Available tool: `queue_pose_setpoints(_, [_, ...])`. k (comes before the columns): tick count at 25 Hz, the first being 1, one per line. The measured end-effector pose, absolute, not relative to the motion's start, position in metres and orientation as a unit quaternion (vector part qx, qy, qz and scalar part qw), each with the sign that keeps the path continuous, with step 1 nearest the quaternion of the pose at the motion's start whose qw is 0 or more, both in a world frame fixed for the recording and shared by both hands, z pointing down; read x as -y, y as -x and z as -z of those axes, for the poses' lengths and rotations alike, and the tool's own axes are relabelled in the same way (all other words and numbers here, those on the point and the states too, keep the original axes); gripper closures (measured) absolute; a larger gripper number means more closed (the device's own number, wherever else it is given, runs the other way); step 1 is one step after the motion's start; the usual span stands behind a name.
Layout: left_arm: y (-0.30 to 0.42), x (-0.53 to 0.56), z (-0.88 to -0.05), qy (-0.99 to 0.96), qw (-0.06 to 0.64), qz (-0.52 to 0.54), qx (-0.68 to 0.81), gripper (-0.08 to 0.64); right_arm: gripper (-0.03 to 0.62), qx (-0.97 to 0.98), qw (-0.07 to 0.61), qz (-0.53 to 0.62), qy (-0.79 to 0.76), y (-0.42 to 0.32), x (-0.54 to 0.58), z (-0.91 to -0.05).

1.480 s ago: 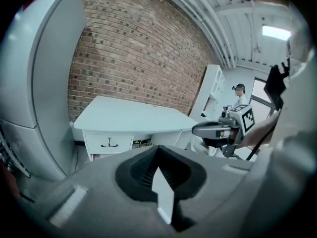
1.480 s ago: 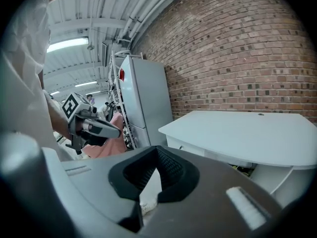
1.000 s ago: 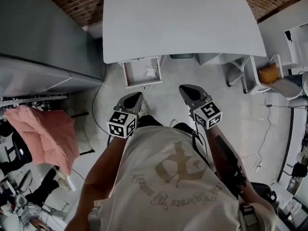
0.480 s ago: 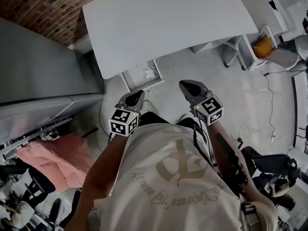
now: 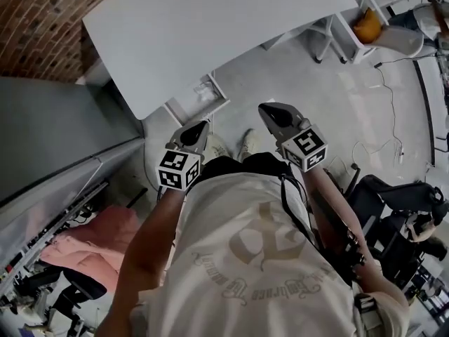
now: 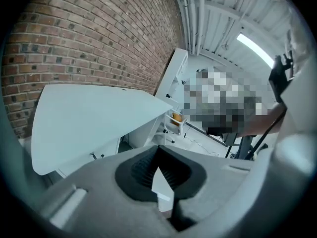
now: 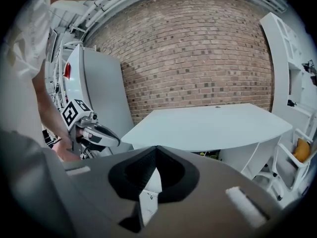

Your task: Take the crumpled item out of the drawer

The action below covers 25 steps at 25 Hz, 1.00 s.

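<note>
The white drawer (image 5: 198, 101) stands pulled out under the front edge of the white table (image 5: 210, 27). A small pale crumpled item (image 5: 205, 90) lies inside it, faint at this distance. My left gripper (image 5: 198, 130) is held in front of the person's body, short of the drawer, shut and empty. My right gripper (image 5: 270, 112) is level with it on the right, also shut with nothing between its pads. The left gripper view shows the shut left gripper (image 6: 157, 148) aimed over the table (image 6: 89, 118). In the right gripper view, the right gripper (image 7: 156, 148) faces the table (image 7: 208, 125) with the left gripper (image 7: 96, 134) beside it.
A brick wall (image 5: 35, 27) runs behind the table and a grey cabinet (image 5: 56, 139) stands at the left. Pink cloth (image 5: 91, 237) hangs low on the left. A white chair with an orange thing (image 5: 368, 25) and black chairs (image 5: 400, 216) are at the right, with cables on the floor.
The head view has swung, so the table and drawer now sit further up and left and look tilted. Both grippers stayed shut, close in front of the body.
</note>
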<state>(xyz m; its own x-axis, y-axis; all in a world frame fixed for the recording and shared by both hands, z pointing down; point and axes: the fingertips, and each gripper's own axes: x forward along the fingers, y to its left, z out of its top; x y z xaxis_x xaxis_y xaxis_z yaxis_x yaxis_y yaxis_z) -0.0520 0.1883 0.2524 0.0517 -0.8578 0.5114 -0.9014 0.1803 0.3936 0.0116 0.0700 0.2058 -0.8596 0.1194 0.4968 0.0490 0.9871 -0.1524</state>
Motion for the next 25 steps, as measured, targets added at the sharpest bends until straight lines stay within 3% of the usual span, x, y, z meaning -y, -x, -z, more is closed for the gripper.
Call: queue_pose_setpoints(25, [0.029, -0.160, -0.321, -0.637, 0.391, -0.093, 0.658, 0.557, 0.584, 0.957, 0.254, -0.141, -0.007, -0.010, -0.032, -0.296])
